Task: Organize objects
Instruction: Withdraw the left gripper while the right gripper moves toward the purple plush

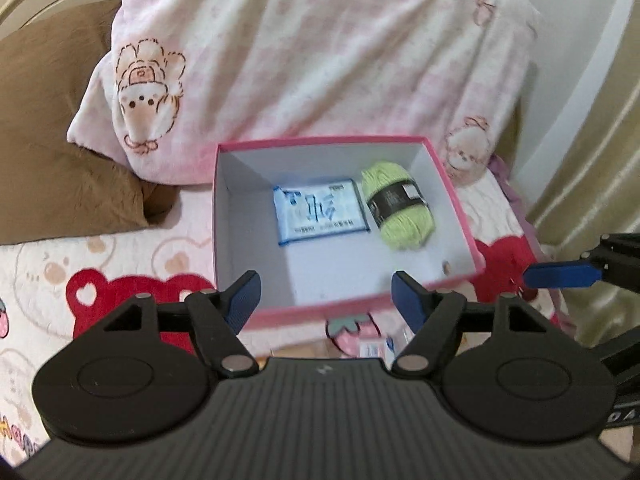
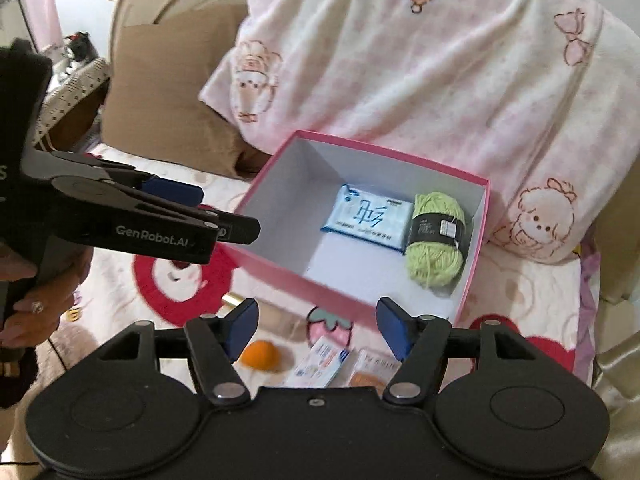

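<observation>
Two items sit in the pink box (image 1: 448, 184): tissue pack (image 1: 320, 210) mid-floor, green yarn (image 1: 398, 204) just beside it on the right. Left gripper (image 1: 326, 298) hovers over the box's near rim, jaws apart, empty. Right gripper (image 2: 316, 326) jaws apart, empty, above an orange (image 2: 261, 355) and packets (image 2: 320, 364) on the blanket (image 2: 520, 280).
</observation>
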A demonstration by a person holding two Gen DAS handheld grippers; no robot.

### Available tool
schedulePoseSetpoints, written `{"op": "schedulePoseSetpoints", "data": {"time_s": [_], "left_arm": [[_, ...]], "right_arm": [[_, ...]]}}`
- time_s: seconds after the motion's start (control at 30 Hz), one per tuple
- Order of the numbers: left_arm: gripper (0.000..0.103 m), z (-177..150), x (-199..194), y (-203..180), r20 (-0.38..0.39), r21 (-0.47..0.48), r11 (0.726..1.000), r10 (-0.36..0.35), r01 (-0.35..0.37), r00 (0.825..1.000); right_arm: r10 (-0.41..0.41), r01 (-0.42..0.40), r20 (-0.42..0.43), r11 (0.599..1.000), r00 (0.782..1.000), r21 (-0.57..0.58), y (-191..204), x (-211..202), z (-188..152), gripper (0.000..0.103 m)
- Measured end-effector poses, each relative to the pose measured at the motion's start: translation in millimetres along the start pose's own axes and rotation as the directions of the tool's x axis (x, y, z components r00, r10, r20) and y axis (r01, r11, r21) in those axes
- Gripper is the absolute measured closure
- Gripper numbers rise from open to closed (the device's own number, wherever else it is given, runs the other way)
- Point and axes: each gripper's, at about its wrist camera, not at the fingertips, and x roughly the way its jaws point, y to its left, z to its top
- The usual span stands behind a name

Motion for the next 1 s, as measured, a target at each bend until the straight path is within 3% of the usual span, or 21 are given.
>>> {"op": "schedulePoseSetpoints", "data": {"time_s": [0.3, 0.4, 0.47, 0.67, 0.8, 1.0], "left_arm": [[0.015, -39, -54, -25, 0.010, 0.042, 0.999, -0.021, 0.021, 1.000], [0.009, -50, -64, -31, 0.012, 0.034, 0.998, -0.056, 0.056, 0.998], [0.008, -60, -66, -36, 0.014, 0.037, 0.996, -0.078, 0.078, 0.997], [0.007, -86, -45, -57, -0.032, 0.084, 0.989, -0.119, 0.121, 0.992], [0.007, -99, -19, -62, -0.104, 0.060, 0.985, -0.157, 0.163, 0.982], [0.007, -118, 20, -66, -0.148, 0.031, 0.984, -0.170, 0.177, 0.974]], "right_arm": [[0.067, -0.066, -0.014, 0.998, 0.998, 0.016, -6, -37, -50, 0.030], [0.079, -0.077, -0.036, 0.996, 0.996, 0.038, -13, -40, -66, 0.015], [0.070, -0.068, -0.052, 0.997, 0.996, 0.045, -19, -38, -78, 0.015], [0.081, -0.067, -0.102, 0.989, 0.991, 0.135, -43, -20, -110, 0.015], [0.111, -0.082, -0.129, 0.975, 0.985, 0.207, -61, -8, -126, 0.015], [0.140, -0.072, -0.166, 0.930, 0.976, 0.359, -95, 11, -144, 0.015]]}}
